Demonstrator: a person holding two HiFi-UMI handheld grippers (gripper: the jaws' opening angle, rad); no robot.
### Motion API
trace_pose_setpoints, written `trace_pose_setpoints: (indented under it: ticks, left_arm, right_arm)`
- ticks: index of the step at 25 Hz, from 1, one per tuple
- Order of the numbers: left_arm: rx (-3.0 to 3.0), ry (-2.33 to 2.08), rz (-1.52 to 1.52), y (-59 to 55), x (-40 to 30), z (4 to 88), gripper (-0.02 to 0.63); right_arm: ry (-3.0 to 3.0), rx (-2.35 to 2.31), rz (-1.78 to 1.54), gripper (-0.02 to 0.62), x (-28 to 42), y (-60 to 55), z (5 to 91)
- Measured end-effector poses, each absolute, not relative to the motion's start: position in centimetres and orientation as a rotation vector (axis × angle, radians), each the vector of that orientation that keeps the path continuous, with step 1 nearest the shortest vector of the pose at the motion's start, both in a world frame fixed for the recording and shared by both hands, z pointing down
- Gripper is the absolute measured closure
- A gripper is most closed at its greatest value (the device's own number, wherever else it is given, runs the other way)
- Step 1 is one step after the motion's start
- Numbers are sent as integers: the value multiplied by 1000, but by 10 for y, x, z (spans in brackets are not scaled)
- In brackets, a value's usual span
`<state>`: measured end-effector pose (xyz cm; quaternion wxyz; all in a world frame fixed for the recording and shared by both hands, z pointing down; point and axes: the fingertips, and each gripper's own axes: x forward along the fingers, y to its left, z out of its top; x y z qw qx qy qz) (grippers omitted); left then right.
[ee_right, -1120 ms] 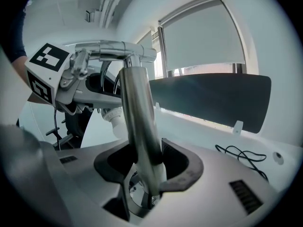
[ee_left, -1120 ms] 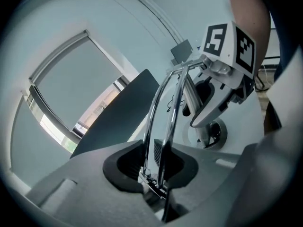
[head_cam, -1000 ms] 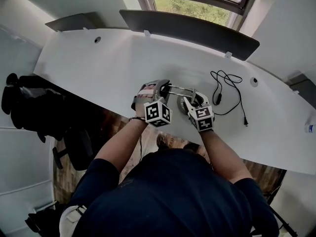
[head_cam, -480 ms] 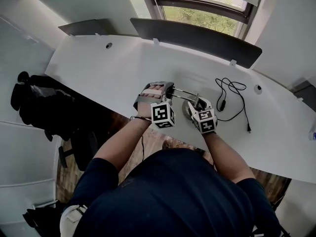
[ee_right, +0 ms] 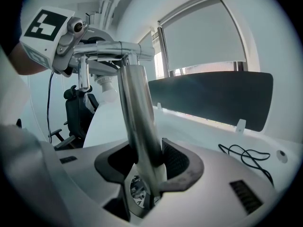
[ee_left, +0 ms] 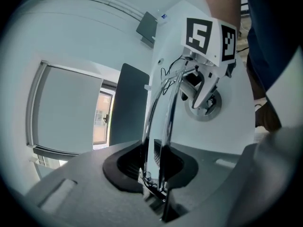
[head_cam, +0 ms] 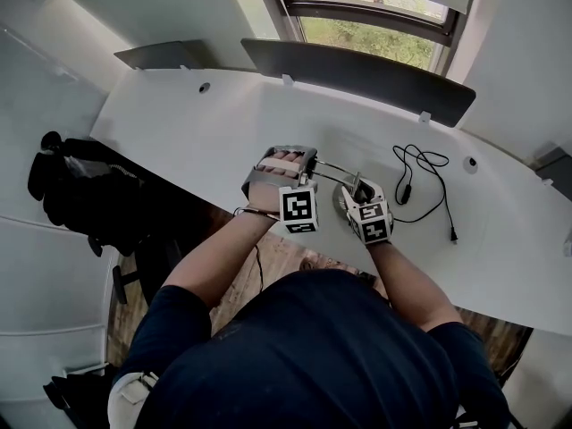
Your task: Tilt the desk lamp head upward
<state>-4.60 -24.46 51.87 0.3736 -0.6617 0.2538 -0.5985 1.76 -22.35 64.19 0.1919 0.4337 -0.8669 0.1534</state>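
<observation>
A chrome desk lamp stands near the desk's front edge, its round base (ee_left: 207, 109) flat on the white top. My right gripper (head_cam: 357, 189) is shut on the lamp's upright post (ee_right: 138, 122) just above the base; its jaws have just been closing, with the post between them. My left gripper (head_cam: 313, 164) is shut on the twin chrome rods (ee_left: 161, 126) at the far end of the arm (head_cam: 334, 168). In the right gripper view a white part of the lamp (ee_right: 107, 87) hangs under that gripper. In the head view my left hand hides the lamp head.
A black cable (head_cam: 422, 182) lies coiled on the desk (head_cam: 197, 132) right of the lamp. A dark partition (head_cam: 357, 68) runs along the desk's back edge under the window. A black office chair (head_cam: 80, 195) stands at the desk's left end.
My left gripper has rolled and risen a little, and the arm's end has gone with it. The right gripper keeps its place on the post.
</observation>
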Motion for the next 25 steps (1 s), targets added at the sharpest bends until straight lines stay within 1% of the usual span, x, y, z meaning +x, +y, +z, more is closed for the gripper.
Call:
trace_pose_setpoints:
  ticks: [25]
  left_arm:
    - [-1479, 508, -1639, -238, -42, 498, 537]
  right_arm:
    - [-2339, 1290, 374, 440, 9, -222, 646]
